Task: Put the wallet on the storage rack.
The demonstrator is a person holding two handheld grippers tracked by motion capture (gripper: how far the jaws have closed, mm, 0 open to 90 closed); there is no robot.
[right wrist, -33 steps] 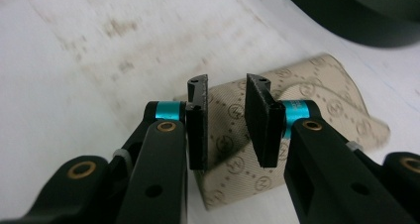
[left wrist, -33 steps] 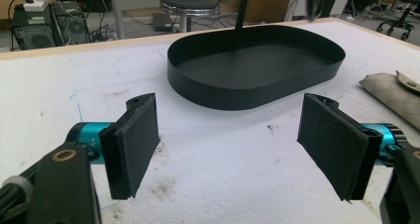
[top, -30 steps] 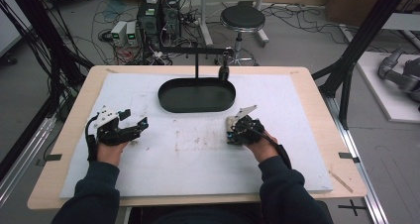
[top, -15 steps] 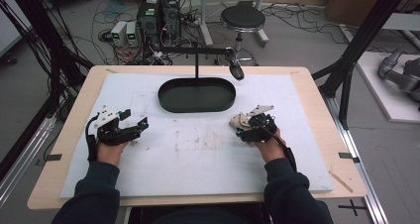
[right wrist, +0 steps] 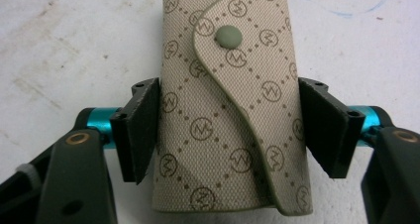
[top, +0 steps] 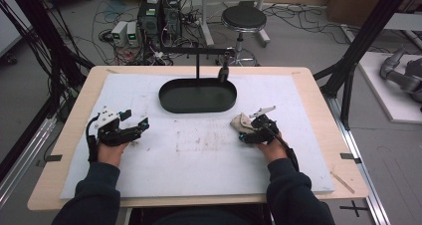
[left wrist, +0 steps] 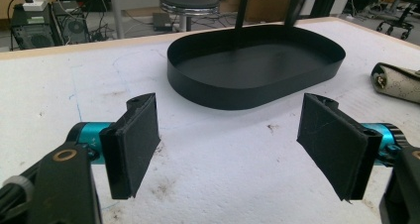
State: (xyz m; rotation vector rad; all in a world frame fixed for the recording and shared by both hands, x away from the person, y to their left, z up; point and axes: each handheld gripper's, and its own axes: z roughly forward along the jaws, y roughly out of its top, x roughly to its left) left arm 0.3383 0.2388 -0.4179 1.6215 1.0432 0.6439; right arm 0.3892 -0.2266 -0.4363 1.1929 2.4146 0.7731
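Right gripper (right wrist: 228, 130) fingers (right wrist: 141, 130) clamped on pouch (right wrist: 233, 110), at 4 o'clock from tray (top: 197, 95) on bench (top: 318, 110). Smooth fabric: could slip or buckle. Left gripper (left wrist: 233, 144) wide, holding nothing.

- The high view looks forward and down over the whole desk (top: 199, 175) from the person's side.
- The left gripper view sits low, facing the black tray (left wrist: 257, 80), which the high view shares.
- The right gripper view looks close down on a patterned pouch (right wrist: 233, 110).
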